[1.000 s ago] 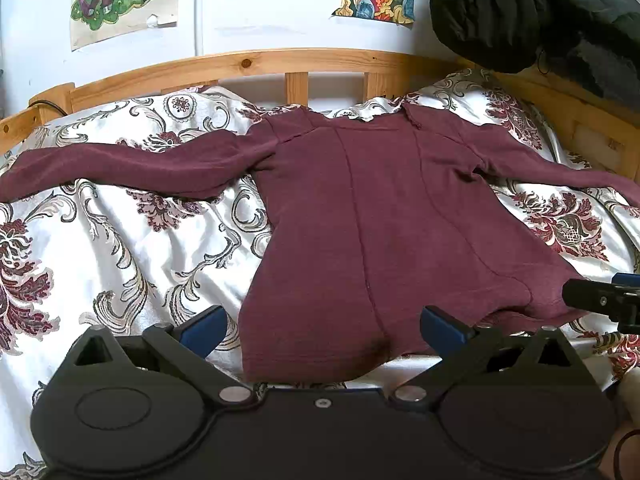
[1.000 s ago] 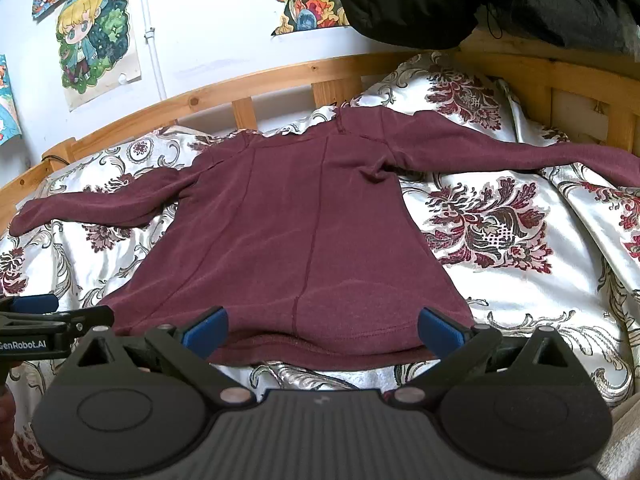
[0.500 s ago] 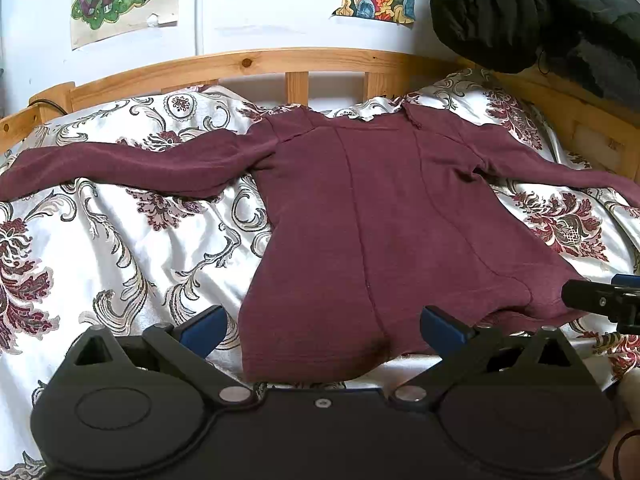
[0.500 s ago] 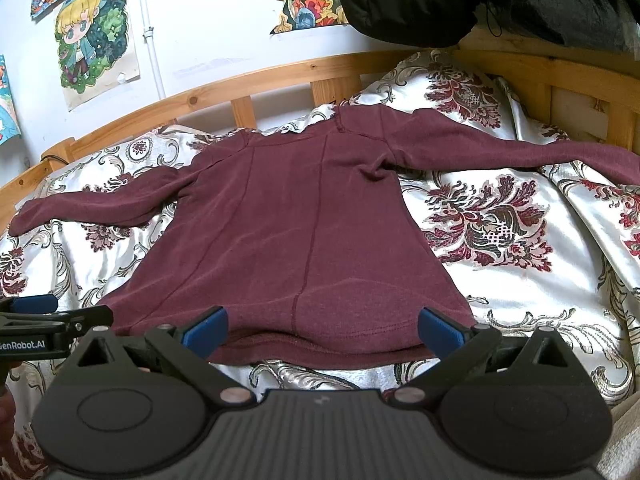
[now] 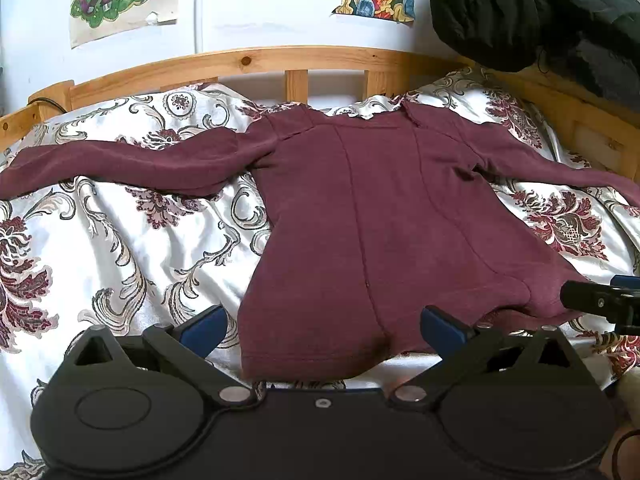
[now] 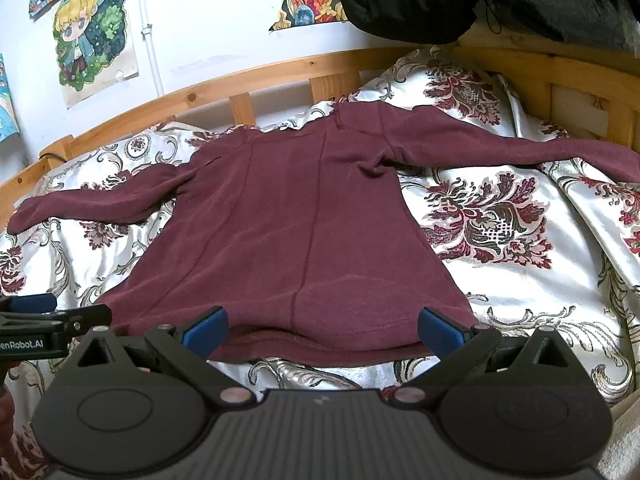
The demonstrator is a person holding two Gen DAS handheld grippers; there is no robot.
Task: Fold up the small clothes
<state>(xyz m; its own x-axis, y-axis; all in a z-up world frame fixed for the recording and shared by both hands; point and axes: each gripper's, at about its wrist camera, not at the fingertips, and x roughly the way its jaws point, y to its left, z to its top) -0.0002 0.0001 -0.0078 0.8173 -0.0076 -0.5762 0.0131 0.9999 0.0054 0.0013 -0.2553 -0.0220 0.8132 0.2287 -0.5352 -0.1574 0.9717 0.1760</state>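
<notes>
A maroon long-sleeved top (image 5: 372,216) (image 6: 288,232) lies flat on the floral bedspread, both sleeves spread out sideways and its hem nearest me. My left gripper (image 5: 322,326) hovers open over the hem's left part, blue fingertips wide apart. My right gripper (image 6: 320,330) is open too, fingers straddling the hem's right part, nothing pinched. Each gripper shows at the edge of the other's view: the right one (image 5: 600,300) at the top's right corner, the left one (image 6: 40,322) at its left corner.
The floral bedspread (image 5: 120,240) covers the bed. A wooden slatted headboard (image 5: 296,60) runs along the far side against a white wall with posters. A black padded jacket (image 5: 540,12) is heaped on the rail at the upper right.
</notes>
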